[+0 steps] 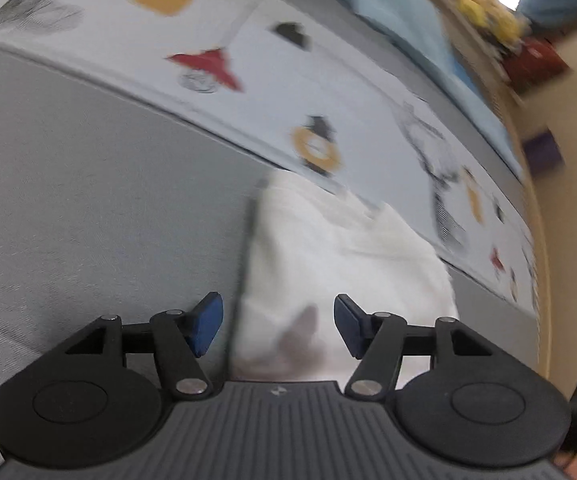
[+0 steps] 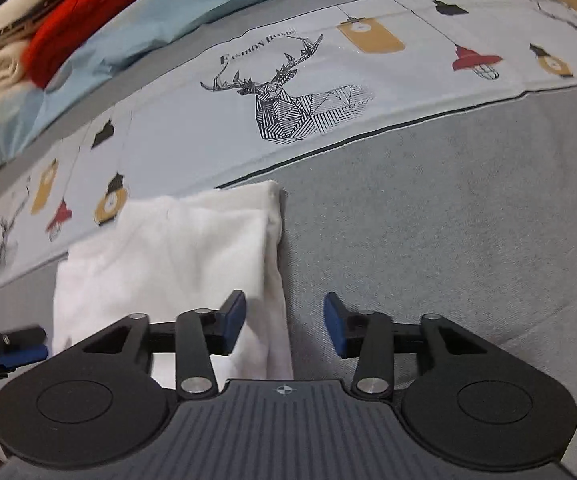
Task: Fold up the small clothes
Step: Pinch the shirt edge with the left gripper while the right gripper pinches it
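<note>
Folded white cotton garment (image 2: 168, 256) lies on grey bedspread (image 2: 448, 216), lower centre-left of right view. Right tool (image 2: 284, 326) and left tool (image 1: 278, 326) both released, empty. Fold looks set; next needs fresh grasp on an edge.

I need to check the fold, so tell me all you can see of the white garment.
The white garment looks like soft, thin cotton, folded into a rough rectangle with a doubled edge along its right side. It lies flat on the grey bedspread, its far end reaching the printed band. Both grippers, left and right, stand open over it, neither pinching it.
</note>
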A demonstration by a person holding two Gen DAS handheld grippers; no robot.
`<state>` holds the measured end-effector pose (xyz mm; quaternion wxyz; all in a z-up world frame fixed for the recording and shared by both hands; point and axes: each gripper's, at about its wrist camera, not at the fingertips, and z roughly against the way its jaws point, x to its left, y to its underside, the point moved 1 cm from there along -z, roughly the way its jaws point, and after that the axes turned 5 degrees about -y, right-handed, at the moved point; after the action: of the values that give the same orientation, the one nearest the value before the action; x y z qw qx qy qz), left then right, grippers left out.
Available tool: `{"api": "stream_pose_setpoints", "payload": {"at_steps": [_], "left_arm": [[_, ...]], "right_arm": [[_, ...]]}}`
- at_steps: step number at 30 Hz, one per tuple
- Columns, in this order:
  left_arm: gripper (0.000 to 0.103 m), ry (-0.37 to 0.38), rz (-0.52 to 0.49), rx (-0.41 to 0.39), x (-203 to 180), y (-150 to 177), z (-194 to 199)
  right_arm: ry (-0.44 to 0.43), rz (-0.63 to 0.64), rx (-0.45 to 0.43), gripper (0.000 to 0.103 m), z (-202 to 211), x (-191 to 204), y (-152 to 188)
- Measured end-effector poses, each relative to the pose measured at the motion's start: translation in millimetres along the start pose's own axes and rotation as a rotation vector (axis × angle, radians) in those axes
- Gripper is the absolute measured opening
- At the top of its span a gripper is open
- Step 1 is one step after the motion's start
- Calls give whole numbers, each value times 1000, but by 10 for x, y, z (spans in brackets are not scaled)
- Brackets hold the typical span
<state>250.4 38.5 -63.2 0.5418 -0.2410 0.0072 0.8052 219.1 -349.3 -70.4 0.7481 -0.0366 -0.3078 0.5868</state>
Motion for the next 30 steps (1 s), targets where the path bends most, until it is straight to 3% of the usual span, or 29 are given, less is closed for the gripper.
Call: {"api": "stream_pose_setpoints", "payload": {"at_steps": [3,7,12,14,15,16,19,22,26,27,28,30], "left_arm": [[66,34,56,55,42,-29,-99],[66,39,36,83,44,-80,-245],[65,34,42,118,3,-154,-509],[64,46,22,115,-46,-182,-571],[57,40,0,107,-70,-197,-589],[43,26,-25,96,-97,-213,-599],[6,-59,-106,-24,-194,-291,-507],[6,-42,-142,-161,-291,-375,-330],[9,12,-93,-157,-228,-446,-298],[21,22,-69,-144,-187,-458,-302],[42,36,-45,-121,-114,-466,-290],[61,64,0,-38,-28,-460,-355]], "right_arm": [[-39,-54,53,48,-143,49,23],[-43,-143,59,56,-236,13,15],[-63,-240,63,55,-308,-24,30],[-71,-230,64,50,-330,0,27],[-86,-223,63,39,-336,12,25],[-98,-214,61,34,-338,30,18],[-99,-175,50,24,-336,77,-13],[-130,-175,-12,16,-294,99,-87],[-138,-140,-61,17,-290,175,-156],[-112,-139,-39,19,-330,166,-148],[-99,-147,-26,21,-353,145,-141],[-96,-184,-19,24,-346,96,-143]]}}
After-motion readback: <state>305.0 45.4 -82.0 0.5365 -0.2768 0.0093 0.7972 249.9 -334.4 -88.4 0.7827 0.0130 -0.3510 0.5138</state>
